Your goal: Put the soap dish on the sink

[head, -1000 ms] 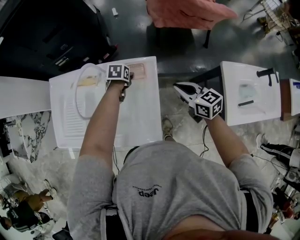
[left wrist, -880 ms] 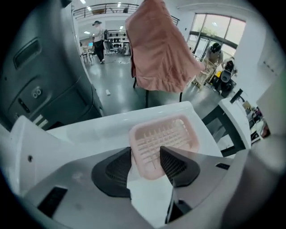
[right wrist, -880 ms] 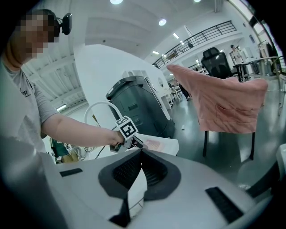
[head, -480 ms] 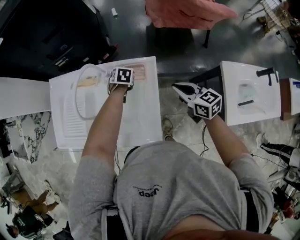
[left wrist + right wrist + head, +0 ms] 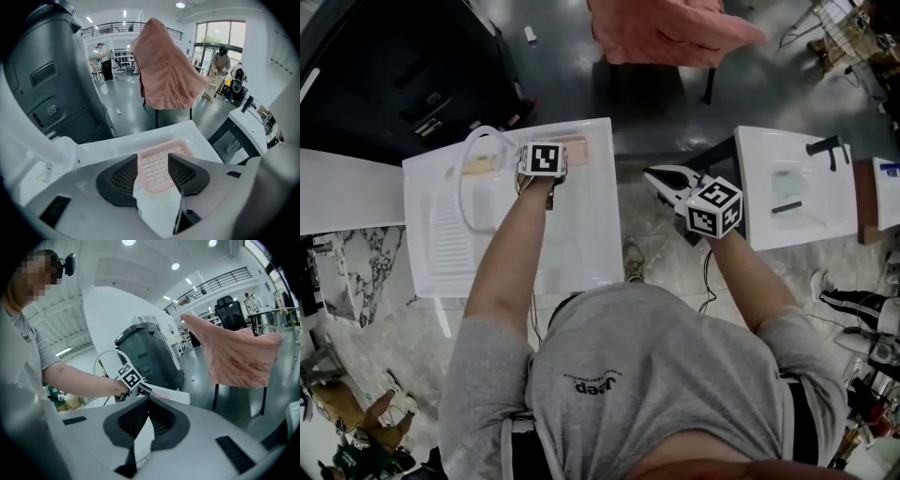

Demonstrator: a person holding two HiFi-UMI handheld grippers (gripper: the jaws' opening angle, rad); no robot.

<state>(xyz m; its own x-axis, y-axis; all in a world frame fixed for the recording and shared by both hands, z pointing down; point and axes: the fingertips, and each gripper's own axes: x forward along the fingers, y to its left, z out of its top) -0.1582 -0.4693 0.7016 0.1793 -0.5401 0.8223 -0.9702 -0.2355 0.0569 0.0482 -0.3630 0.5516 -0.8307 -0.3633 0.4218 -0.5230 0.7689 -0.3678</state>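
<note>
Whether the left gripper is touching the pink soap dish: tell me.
Cannot tell. In the left gripper view the open left gripper flanks the soap dish, its right jaw covering the dish's edge; no gap or contact shows.

Open showroom or test hall, not a home. Beyond the jaws of the left gripper (image 5: 153,161) lay glossy grey concrete floor (image 5: 129,110) and a black-railed upper gallery (image 5: 112,27); a white rectangular sink (image 5: 105,144) sat under them, another white stand-mounted sink (image 5: 244,124) to their right.
</note>
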